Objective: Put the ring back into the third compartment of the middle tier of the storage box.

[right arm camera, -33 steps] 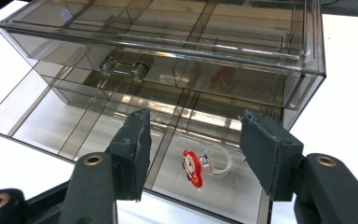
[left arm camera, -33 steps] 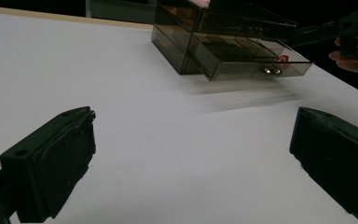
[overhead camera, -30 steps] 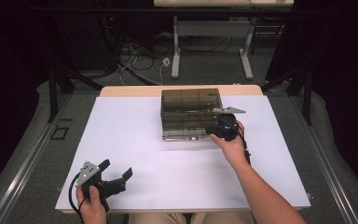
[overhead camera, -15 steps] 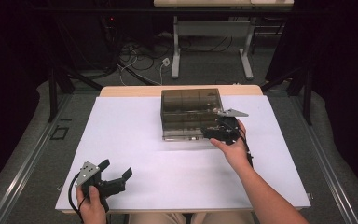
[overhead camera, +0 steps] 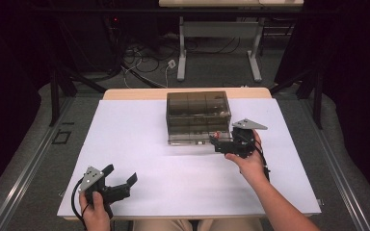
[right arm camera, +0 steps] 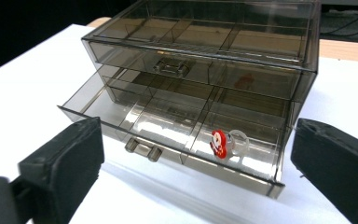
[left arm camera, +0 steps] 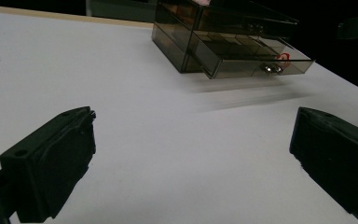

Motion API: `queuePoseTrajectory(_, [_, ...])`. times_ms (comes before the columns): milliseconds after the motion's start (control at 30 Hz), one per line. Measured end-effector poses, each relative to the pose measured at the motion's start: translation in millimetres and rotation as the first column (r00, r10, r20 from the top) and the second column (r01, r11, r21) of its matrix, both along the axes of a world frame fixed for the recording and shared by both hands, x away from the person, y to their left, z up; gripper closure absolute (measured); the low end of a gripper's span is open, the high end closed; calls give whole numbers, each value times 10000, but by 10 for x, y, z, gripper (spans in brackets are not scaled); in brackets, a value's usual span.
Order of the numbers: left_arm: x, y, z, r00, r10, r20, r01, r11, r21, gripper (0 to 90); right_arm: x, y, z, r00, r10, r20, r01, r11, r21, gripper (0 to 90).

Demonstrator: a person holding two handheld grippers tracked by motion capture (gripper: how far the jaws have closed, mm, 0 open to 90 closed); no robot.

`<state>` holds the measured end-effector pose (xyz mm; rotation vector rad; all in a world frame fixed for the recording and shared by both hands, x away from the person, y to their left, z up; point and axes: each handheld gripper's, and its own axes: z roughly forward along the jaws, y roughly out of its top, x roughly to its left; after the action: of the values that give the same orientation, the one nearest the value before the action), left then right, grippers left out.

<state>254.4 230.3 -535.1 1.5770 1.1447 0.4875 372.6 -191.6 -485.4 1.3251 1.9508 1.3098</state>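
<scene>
the right gripper (overhead camera: pixel 220 143) hovers spread wide before the open bottom drawer (right arm camera: pixel 168 135), where a small, light, slippery-looking ring (right arm camera: pixel 228 142) would need pinching across its band.

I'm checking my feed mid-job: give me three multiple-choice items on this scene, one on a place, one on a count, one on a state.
1. Where does the red-and-clear ring lie?
A. in the pulled-out lower drawer
B. on the white table top
C. in the top drawer

2. How many drawers does the smoky organizer box have?
A. one
B. two
C. four

3. How is the right tool?
A. shut on the ring
B. shut on the handle
C. open, holding nothing

Answers: 1 A, the ring sits in the lower drawer's compartment nearest the right jaw in the right gripper view. 2 B, two fronts are stacked. 3 C, its jaws stand wide apart before the drawer.
</scene>
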Motion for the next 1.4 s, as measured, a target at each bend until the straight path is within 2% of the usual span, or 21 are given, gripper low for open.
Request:
queuePoseTrajectory(67, [0, -3, 2, 10000, -10, -1, 10, 10000, 17, 4, -55, -36, 4, 9999, 47, 120, -48, 10000, 27, 0])
queuePoseTrajectory(400, [0, 2, 10, 10000, 22, 56, -22, 10000, -3, 4, -327, -171, -34, 9997, -192, 158, 190, 9997, 180, 0])
queuePoseTrajectory(467, [1, 3, 6, 10000, 18, 24, -18, 10000, 42, 5, -382, -206, -47, 9995, -178, 269, 178, 9998, 2, 0])
queuePoseTrajectory(600, [-2, 10, 10, 10000, 54, 64, -54, 10000, 20, 4, -497, -293, -88, 9993, -345, 136, 343, 9993, 158, 0])
queuePoseTrajectory(900, [-3, 8, 7, 9999, 92, 46, -92, 10000, 15, 4, -669, -458, -158, 9985, -543, 118, 540, 9983, 237, 0])
queuePoseTrajectory(1067, [-3, 12, 9, 9999, 96, 75, -97, 9999, 34, 4, -758, -532, -193, 9985, -533, 129, 533, 9986, 31, 0])
queuePoseTrajectory(1233, [-10, 13, 13, 9999, 133, 61, -133, 9999, 36, 4, -839, -616, -216, 9978, -655, 103, 654, 9978, 120, 0])
queuePoseTrajectory(1267, [-9, 14, 13, 9999, 136, 61, -136, 9999, 37, 4, -856, -639, -228, 9971, -731, 207, 728, 9972, 150, 0])
queuePoseTrajectory(1333, [-10, 16, 12, 9999, 150, 62, -150, 9999, 46, 4, -896, -677, -234, 9968, -794, 86, 792, 9967, 191, 0])
queuePoseTrajectory(1400, [-11, 21, 12, 9998, 172, 84, -172, 9998, 51, 4, -918, -723, -252, 9959, -858, 280, 859, 9963, -26, 0])
